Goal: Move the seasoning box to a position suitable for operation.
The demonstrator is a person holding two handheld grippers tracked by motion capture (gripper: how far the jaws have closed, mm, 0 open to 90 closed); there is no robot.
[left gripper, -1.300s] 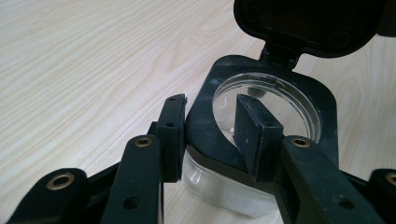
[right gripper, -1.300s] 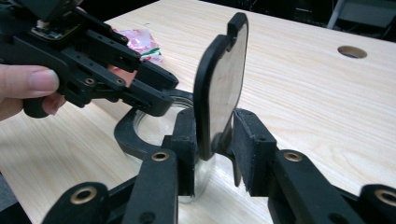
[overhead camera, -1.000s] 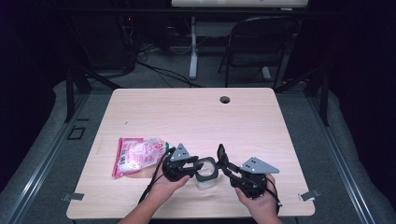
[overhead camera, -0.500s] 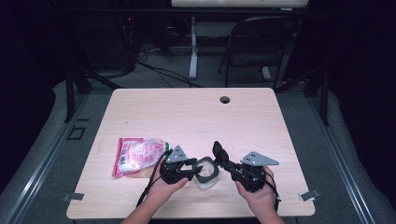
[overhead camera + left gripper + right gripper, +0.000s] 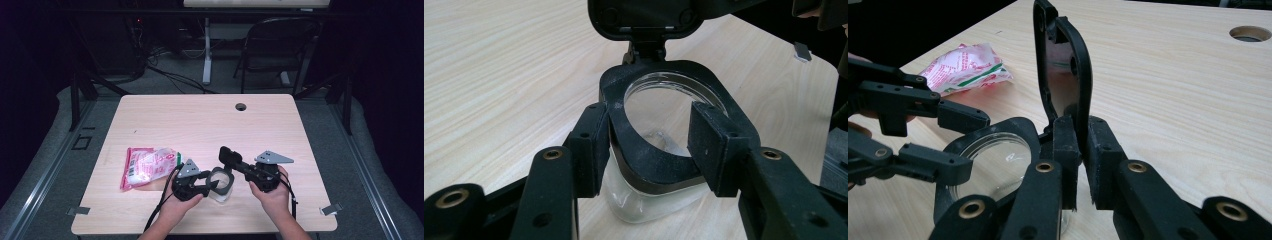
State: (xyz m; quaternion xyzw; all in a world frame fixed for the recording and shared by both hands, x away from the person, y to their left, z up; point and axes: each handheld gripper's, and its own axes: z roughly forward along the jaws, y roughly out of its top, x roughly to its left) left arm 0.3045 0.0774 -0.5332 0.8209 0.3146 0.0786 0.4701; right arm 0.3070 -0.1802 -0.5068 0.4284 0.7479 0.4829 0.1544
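Two grippers on one clear container (image 5: 220, 184) near the pale wood-grain table's (image 5: 200, 120) front edge. Left gripper (image 5: 651, 145) clamped across the black collar, pads (image 5: 716, 150) squeezing the rim. Right gripper (image 5: 1079, 150) pinching the hinged black lid (image 5: 1063, 70), raised upright. Risk: too hard a pull could strain the hinge or tip the glossy, rounded body. Crinkly pink packet (image 5: 147, 166) lying just beside.

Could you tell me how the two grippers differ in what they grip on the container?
The left gripper clamps the container's black rim from both sides, low and level; the right gripper pinches the hinged lid, standing upright. Both are shut on the same clear container.
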